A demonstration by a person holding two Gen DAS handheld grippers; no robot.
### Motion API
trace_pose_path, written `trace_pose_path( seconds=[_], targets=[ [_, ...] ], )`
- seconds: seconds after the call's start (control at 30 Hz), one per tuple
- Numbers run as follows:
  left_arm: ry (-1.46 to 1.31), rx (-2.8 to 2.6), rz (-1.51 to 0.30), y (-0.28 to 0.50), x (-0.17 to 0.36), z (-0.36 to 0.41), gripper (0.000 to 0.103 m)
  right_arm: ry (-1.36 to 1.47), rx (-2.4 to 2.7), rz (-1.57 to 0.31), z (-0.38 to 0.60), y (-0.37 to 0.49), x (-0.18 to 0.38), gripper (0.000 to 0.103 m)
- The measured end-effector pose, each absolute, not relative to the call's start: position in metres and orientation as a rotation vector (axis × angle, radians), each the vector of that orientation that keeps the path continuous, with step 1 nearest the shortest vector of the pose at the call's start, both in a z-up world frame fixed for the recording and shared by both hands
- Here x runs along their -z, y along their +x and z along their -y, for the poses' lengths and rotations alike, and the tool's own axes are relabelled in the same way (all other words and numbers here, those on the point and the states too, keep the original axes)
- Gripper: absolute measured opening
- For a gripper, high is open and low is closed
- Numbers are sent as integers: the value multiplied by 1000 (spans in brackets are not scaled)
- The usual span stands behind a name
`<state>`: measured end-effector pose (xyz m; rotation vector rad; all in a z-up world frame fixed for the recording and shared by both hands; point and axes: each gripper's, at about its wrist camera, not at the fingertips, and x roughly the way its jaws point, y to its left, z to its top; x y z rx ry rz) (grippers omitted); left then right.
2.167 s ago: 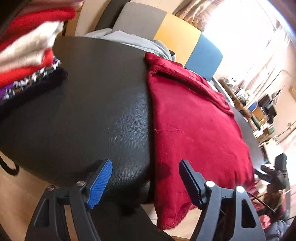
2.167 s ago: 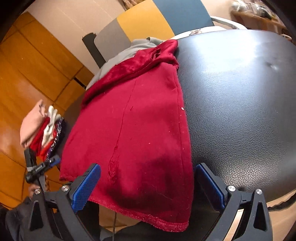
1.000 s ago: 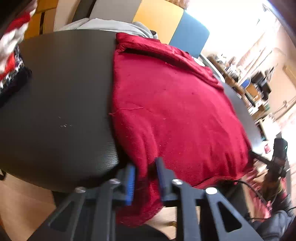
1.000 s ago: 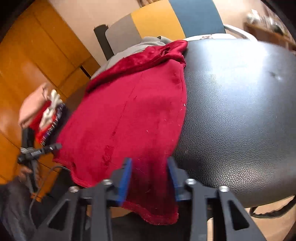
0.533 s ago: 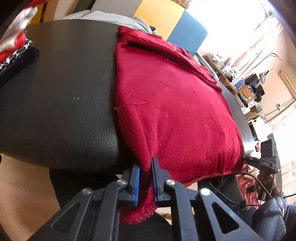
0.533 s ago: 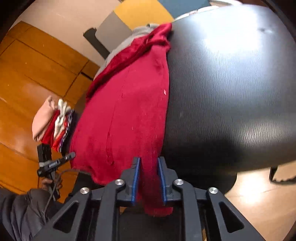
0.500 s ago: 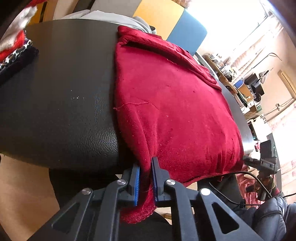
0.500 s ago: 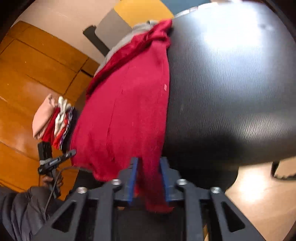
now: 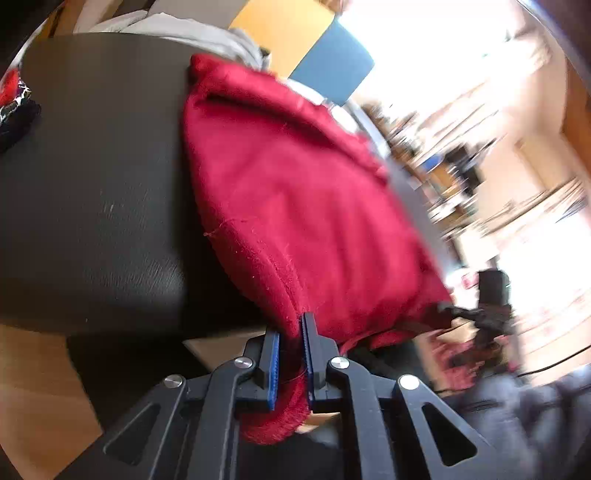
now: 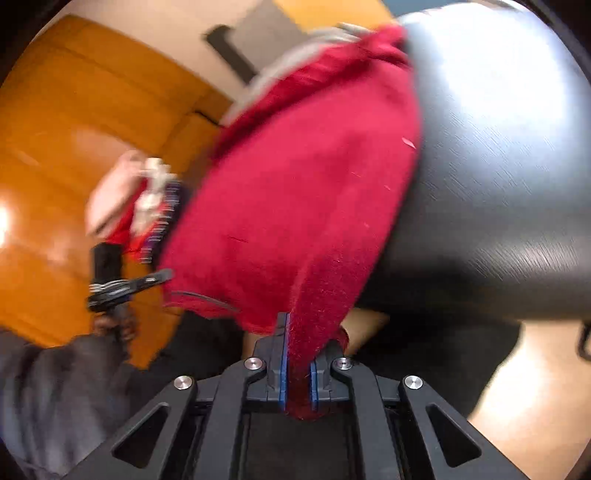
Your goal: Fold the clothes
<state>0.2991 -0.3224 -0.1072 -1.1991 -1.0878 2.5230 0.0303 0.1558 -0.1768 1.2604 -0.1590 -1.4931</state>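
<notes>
A dark red garment (image 9: 295,192) lies spread over the black round table (image 9: 96,177), its near hem hanging off the front edge. My left gripper (image 9: 290,332) is shut on the hem's left corner, the cloth pinched between the blue pads. In the right wrist view the same red garment (image 10: 306,177) rises from the table (image 10: 498,147) toward the camera, and my right gripper (image 10: 297,354) is shut on its right corner. Both corners are lifted a little off the table edge. The other gripper (image 10: 122,284), held in a hand, shows at the left of that view.
A pile of folded clothes (image 10: 140,199) sits at the table's left side, seen also as a red and patterned stack (image 9: 14,96). Grey cloth (image 9: 184,33) lies at the far edge before a yellow and blue chair (image 9: 314,48). Wooden panelling (image 10: 74,122) stands left.
Both grippers went from wide open around the hem to shut on its two corners. The corners have since risen slightly, pulling the red cloth up off the table's front edge.
</notes>
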Motion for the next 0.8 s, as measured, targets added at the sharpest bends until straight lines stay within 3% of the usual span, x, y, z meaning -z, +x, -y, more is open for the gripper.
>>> trace_pose_path(
  seconds=[0.2,0.47,0.67,0.8],
  targets=[
    [-939,-2523,1237,295,79,355,6,1103,1454,348,-142,6,140,9],
    [-674,-2551,1266,247,43,391,3,975,1541,489,-122,-48,111,9],
    [-603,-2626,1217,178,20,422,2,940,1611,474,-64,-94,92,9],
    [-782,-2654,1256,143,44,438,2,1019,1652,408,-36,-119,113,9]
  ],
)
